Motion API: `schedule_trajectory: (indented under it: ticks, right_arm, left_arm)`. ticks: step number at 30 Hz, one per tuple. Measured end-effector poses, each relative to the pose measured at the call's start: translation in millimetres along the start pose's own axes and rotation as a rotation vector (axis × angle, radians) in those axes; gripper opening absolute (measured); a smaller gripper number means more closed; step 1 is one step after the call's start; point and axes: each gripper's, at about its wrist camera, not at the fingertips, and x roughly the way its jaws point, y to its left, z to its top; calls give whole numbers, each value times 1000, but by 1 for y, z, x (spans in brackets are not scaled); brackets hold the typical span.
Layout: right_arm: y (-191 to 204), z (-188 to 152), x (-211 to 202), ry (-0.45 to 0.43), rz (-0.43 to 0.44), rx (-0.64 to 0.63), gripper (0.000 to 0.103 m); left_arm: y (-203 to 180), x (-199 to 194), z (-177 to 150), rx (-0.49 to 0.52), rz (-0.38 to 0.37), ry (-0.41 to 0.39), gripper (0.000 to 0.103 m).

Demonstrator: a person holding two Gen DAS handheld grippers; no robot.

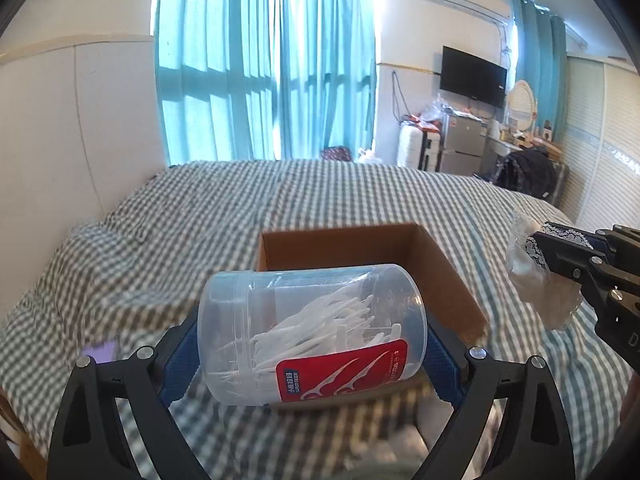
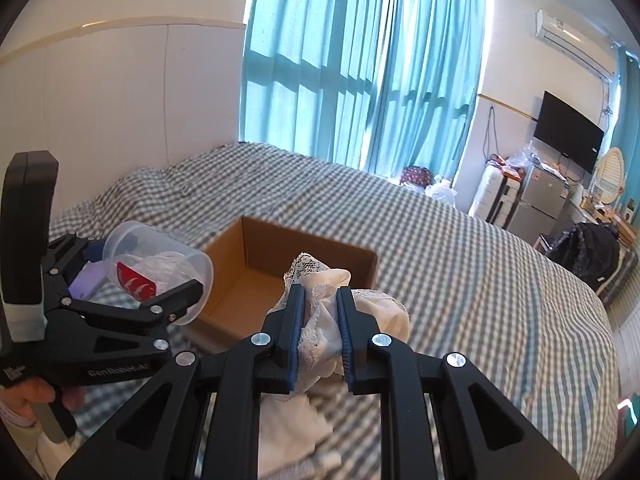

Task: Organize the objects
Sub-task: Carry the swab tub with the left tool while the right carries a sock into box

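On the gingham-covered bed (image 1: 224,216), the left gripper (image 1: 312,344) clamped a clear plastic jar (image 1: 312,332) lying on its side, its blue pads pressed to lid and base. White floss picks showed through the wall, above a red label. An open cardboard box (image 1: 448,276) sat just behind the jar. At the right edge, the right gripper (image 1: 536,240) pinched a pale lace-trimmed cloth (image 1: 532,276) above the bedding (its folds blurred). Teal curtains (image 1: 264,64) glowed behind.
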Motion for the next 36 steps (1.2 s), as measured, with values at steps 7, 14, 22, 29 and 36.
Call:
schedule_trajectory:
  ticks: [7,14,22,29,36]
  right_arm:
    - [-16,32,62,21,40,26,16]
    - [-25,55,124,34,76,54,16]
    - [-35,45,170,78,124,105,16]
    - [-43,29,179,106,171,136,16]
    - [-47,34,159,82,164,165,46]
  left_arm:
    - [2,50,27,2,13,4,95]
    - [3,95,34,65,22,56,95]
    - [-2,119,25,117,22,97,95]
    - [-8,120,25,120,-17,95,95]
    - [-8,111,28,114,-27,84,96]
